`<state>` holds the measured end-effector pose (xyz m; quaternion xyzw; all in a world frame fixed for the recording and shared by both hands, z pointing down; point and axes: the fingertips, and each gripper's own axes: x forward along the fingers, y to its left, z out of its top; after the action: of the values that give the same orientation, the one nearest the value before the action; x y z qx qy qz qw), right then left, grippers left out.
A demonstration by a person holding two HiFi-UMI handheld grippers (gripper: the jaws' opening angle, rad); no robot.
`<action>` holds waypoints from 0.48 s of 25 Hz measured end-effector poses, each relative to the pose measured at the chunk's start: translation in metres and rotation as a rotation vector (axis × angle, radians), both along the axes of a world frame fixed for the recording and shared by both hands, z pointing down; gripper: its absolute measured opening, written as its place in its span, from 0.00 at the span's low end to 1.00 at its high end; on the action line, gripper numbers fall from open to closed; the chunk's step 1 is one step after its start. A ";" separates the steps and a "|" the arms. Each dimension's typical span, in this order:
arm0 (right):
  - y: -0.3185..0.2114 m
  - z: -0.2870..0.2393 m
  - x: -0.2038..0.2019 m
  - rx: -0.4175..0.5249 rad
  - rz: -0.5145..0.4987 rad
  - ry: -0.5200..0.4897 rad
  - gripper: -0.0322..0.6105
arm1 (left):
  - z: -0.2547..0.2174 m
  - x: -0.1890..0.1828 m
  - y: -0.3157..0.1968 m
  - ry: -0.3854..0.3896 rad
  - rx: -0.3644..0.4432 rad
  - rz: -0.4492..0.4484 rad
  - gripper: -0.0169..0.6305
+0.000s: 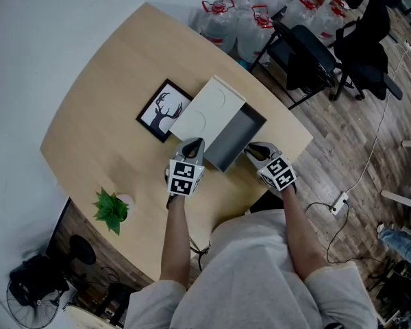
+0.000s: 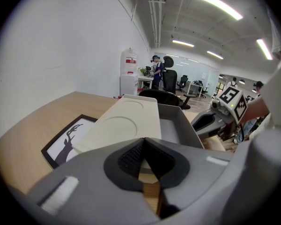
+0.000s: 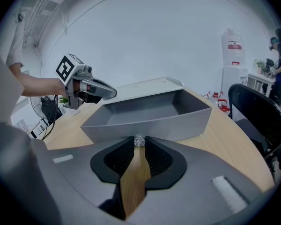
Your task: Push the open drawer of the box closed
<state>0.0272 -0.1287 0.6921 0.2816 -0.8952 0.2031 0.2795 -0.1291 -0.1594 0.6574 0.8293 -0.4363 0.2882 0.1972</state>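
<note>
Clenched right gripper [image 3: 139, 146] nosing the open drawer [image 1: 240, 137]
Its jaws are drawn together, tips at the small clear knob [image 3: 139, 140] of the grey drawer, which juts from the near side of the box [image 1: 205, 108]; left gripper [image 2: 144, 141], also closed and empty, waits just beside the box's near-left corner. Pushing on that knob, the tips could slip off, skewing and jamming the drawer, or the box could slide into the deer picture [image 1: 163, 110] beyond it

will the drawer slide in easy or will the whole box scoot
The drawer looks empty and thin-walled, so it is probably light and easy to slide. The box seems to sit loose on a smooth table, so it may scoot; the left gripper at its near side could brace it. Pushing away from the knob might skew it.
</note>
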 end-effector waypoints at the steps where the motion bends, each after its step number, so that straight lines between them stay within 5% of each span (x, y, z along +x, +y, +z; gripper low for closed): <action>1: -0.001 0.000 0.000 -0.001 -0.001 0.002 0.16 | 0.000 0.000 0.000 0.000 0.003 -0.001 0.11; 12: -0.010 -0.001 -0.010 -0.004 -0.008 -0.003 0.16 | -0.008 0.005 0.000 0.024 -0.004 -0.001 0.11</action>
<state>0.0172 -0.1388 0.6912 0.2772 -0.8963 0.2044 0.2794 -0.1238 -0.1596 0.6491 0.8321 -0.4337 0.2791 0.2041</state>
